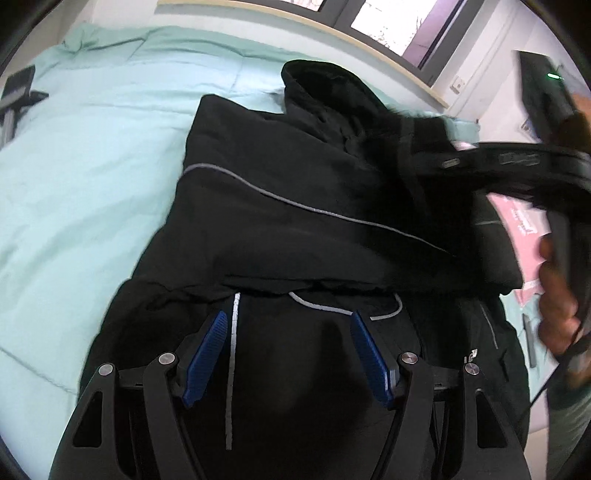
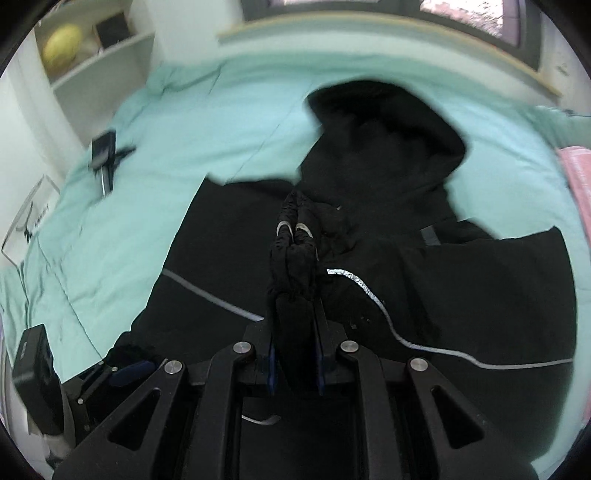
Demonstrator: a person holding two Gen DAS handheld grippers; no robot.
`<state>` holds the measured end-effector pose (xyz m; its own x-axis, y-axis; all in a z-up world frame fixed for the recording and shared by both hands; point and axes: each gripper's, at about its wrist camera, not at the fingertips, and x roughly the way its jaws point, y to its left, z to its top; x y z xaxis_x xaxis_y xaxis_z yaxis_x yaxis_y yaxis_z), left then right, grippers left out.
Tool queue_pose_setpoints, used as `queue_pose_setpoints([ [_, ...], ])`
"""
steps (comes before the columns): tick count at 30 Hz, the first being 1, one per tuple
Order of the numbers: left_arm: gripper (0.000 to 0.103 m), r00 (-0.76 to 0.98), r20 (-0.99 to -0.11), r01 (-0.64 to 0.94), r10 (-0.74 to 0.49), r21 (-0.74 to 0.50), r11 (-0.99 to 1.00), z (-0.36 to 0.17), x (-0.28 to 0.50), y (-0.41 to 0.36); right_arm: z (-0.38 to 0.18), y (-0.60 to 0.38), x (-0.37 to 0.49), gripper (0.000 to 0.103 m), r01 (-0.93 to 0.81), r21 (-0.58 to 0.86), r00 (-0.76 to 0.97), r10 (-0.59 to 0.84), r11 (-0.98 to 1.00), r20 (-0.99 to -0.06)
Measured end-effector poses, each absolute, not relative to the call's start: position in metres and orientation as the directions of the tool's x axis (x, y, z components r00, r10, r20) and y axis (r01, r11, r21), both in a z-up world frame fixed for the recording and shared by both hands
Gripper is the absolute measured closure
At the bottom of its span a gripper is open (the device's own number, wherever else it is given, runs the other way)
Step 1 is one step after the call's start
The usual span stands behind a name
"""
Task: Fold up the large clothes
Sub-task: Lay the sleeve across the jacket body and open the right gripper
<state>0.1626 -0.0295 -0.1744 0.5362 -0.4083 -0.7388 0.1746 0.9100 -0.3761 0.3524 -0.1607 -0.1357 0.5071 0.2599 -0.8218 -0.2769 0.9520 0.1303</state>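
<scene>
Right jaws pinch a black jacket (image 2: 424,295) fold; left jaws gape (empty) above it.

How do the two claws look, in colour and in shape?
Both claws are matte black frames with triangular cut-outs and round silver pivot bolts. The left claw carries ribbed blue pads on its fingers. On the right claw only thin blue pad edges show.

Mint-green bed cover (image 1: 92,177), white shelf (image 2: 107,66) (yellow ball), daylit window (image 1: 391,26)
</scene>
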Motion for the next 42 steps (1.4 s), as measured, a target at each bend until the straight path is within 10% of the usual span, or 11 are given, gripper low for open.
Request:
queue_pose_setpoints([
  [4,0.033,0.557,-0.708,0.191,-0.434,-0.399,0.897,-0.184,0.163,-0.03,-0.18,-0.13,0.362,0.078,-0.3,0.093,0.443,0.225,0.949,-0.868],
  [9,0.033,0.566,-0.696,0.203,-0.443,-0.403,0.892,-0.19,0.161,-0.029,-0.204,-0.117,0.362,0.046,-0.344,0.123,0.391,0.261,0.931,-0.883],
  [25,0.033,0.566,-0.604,0.229,-0.56,-0.538,0.811,-0.115,0.175,-0.012,-0.144,-0.3,0.264,0.045,-0.158,0.199,0.644,0.254,0.967,-0.722],
  [37,0.033,0.417,-0.744,0.152,-0.522,-0.509,0.847,-0.157,0.277,-0.071,-0.129,-0.349,0.229,0.045,-0.128,0.208,0.691,0.237,0.97,-0.683],
  [41,0.06,0.42,-0.76,0.161,-0.495,-0.474,0.865,-0.166,0.286,-0.088,-0.126,-0.359,0.223,0.045,-0.122,0.192,0.692,0.222,0.974,-0.687],
  [42,0.082,0.433,-0.769,0.159,-0.47,-0.448,0.88,-0.166,0.288,-0.09,-0.126,-0.361,0.223,0.045,-0.121,0.19,0.691,0.22,0.974,-0.688],
])
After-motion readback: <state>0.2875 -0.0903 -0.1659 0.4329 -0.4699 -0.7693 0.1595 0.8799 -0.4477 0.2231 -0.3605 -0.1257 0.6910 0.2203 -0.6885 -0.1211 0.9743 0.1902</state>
